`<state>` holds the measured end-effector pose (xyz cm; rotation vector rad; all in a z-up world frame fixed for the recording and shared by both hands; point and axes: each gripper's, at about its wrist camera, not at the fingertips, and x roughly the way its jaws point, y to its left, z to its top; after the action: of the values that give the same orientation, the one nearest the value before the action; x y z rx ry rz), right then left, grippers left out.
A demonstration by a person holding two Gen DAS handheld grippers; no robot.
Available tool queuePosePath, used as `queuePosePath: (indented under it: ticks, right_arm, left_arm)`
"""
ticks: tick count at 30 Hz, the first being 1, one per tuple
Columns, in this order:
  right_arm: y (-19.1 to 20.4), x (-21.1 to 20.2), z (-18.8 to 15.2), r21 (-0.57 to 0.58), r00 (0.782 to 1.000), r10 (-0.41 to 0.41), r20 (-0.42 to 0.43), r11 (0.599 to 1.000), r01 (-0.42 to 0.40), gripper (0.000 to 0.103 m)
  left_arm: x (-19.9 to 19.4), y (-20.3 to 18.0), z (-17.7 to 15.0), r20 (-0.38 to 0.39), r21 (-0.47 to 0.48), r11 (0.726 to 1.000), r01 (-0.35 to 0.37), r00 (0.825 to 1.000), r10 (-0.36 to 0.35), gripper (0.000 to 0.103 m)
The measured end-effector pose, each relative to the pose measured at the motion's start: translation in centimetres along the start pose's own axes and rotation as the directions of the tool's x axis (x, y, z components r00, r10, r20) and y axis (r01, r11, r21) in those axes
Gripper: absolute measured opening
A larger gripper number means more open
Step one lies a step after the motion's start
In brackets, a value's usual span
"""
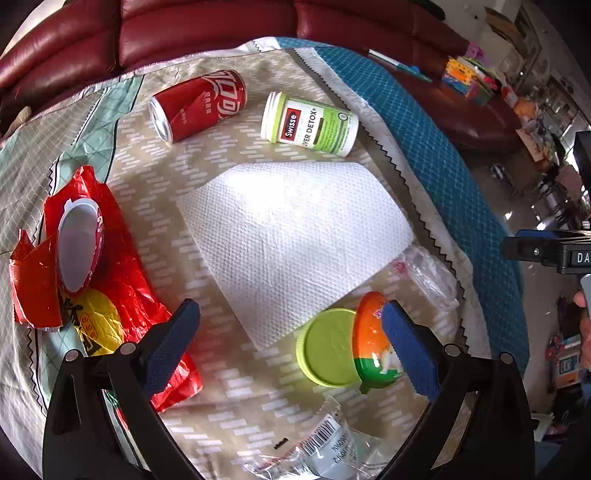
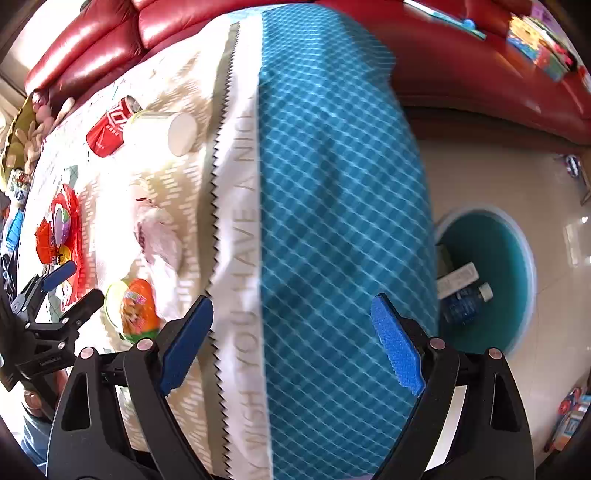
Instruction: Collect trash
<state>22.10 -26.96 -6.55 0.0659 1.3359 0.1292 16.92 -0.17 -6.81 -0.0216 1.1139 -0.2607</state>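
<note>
In the left wrist view my left gripper [image 1: 291,347] is open over the table. Its right finger pad [image 1: 410,350] touches an orange and green jar with a lime lid [image 1: 343,347] lying on its side. A white paper towel [image 1: 295,236], a red cola can [image 1: 199,105], a green Swisse bottle [image 1: 310,123], a red wrapper with a foil lid [image 1: 85,258] and a clear barcode bag [image 1: 325,446] lie around. My right gripper [image 2: 291,343] is open and empty above the tablecloth's blue edge [image 2: 332,221]. A teal trash bin [image 2: 487,277] stands on the floor and holds a bottle.
A red leather sofa [image 1: 221,33] runs behind the table. Crumpled clear plastic [image 1: 428,273] lies by the towel's right corner. Toys and boxes sit on the sofa's far right [image 1: 469,77]. Glossy floor tiles [image 2: 546,184] surround the bin.
</note>
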Motion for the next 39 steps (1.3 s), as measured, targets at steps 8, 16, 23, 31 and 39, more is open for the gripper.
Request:
queuePosePath:
  ticks: [8,16,23,31,39]
  right_arm:
    - [1.5,1.4,2.3,-0.009,1.0,0.006,-0.016,1.0,-0.006,0.083]
    - [2.4,3.2,4.1,-0.006,0.999,0.013,-0.033,1.0,-0.013,0.083]
    - [2.8,3.5,4.5,0.0,0.999,0.032,-0.032,0.999,-0.033,0.083]
    - [2.7,3.5,4.4,0.002,0.999,0.035,-0.035,0.999,-0.035,0.083]
    - [5.7,3.7,3.8,-0.063,0.998,0.053,-0.04,0.996,-0.056,0.083]
  left_arm:
    - [2.6,1.1,1.1,-0.009,0.029,0.999,0.042,0.999,-0.041,0.099]
    - [4.1,0.2,1.9,0.011,0.075,0.997,0.027,1.0,-0.028,0.099]
    - [5.4,-1.9,1.9,0.04,0.17,0.981,-0.093,0.995,0.087,0.099]
    - [3.8,1.0,2.9,0.063,0.085,0.992,-0.097,0.994,0.091,0.015]
    - [1.2,3.7,1.9,0.07,-0.047,0.999,-0.008,0.998,0.011,0.003]
